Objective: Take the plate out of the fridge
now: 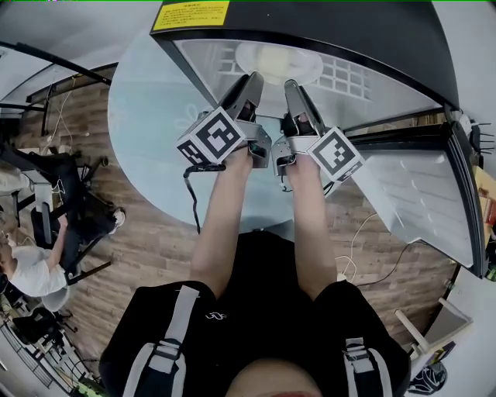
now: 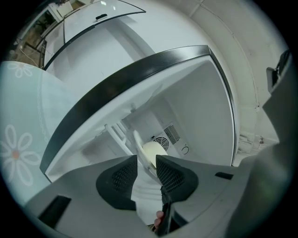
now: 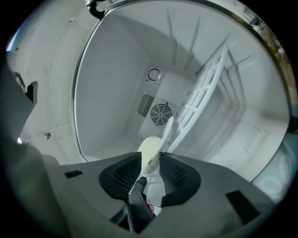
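Cream plate (image 1: 279,62) lies flat inside the fridge (image 1: 325,19), face up

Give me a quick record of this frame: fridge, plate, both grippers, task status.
fridge: black top, door open at the person's right
plate: white with a pale yellow centre, inside the fridge on the wire shelf
left gripper: reaching into the fridge, jaws apart, plate rim between them, no clear clamp
right gripper: close beside the left, jaws apart, plate rim between them
task status: plate not yet out
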